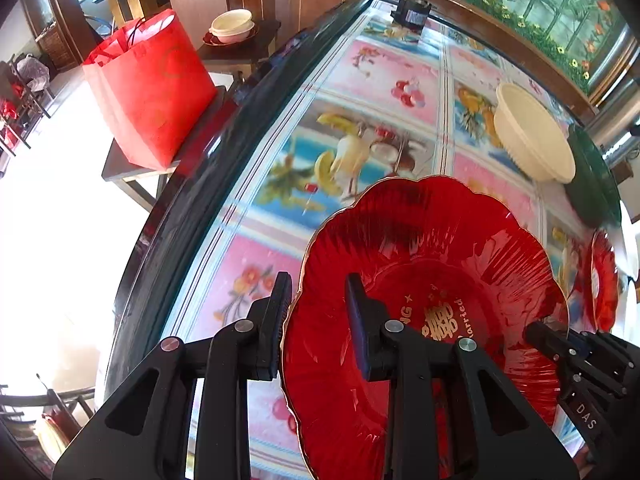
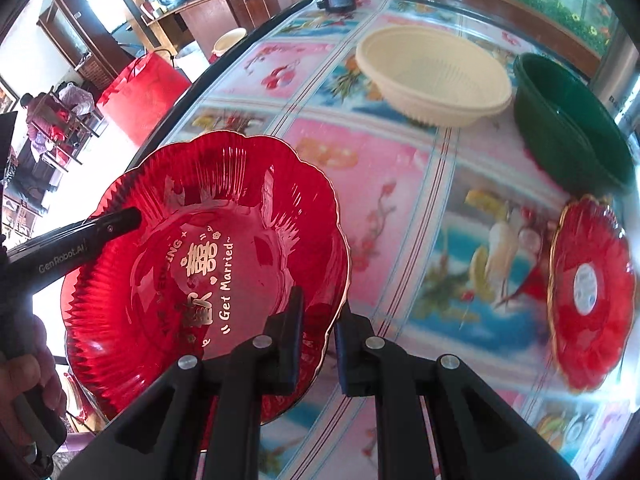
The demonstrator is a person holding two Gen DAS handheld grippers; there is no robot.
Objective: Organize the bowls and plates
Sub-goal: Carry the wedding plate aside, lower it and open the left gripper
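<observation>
The left claw (image 1: 318, 320) straddles the near-left rim of the red plate (image 1: 424, 280): one finger sits outside the scalloped edge, the other over the plate's inside. A gap shows between the outer pad and the rim, so this claw looks released or only loosely closing; it reads as a second support, not the main hold. The plate spreads ahead and to the right of it, tilted and seemingly off the table (image 1: 360, 80) with its fruit-print cover.

On the opposite rim, the right claw (image 2: 318, 334) has its fingers close together with the gold edge running between them, so it appears clenched on the plate, though the far pad's contact is partly hidden. Gripping opposite rims probably keeps the wide, thin plate level while it is carried.

Further right, a second red plate (image 2: 592, 296) lies on the table, well to the right of the right claw, a likely place for stacking plate on plate. Ahead of that claw, the cream bowl (image 2: 436, 76) and the dark green bowl (image 2: 572, 120) sit just beside each other, grouped apart from the plates.
</observation>
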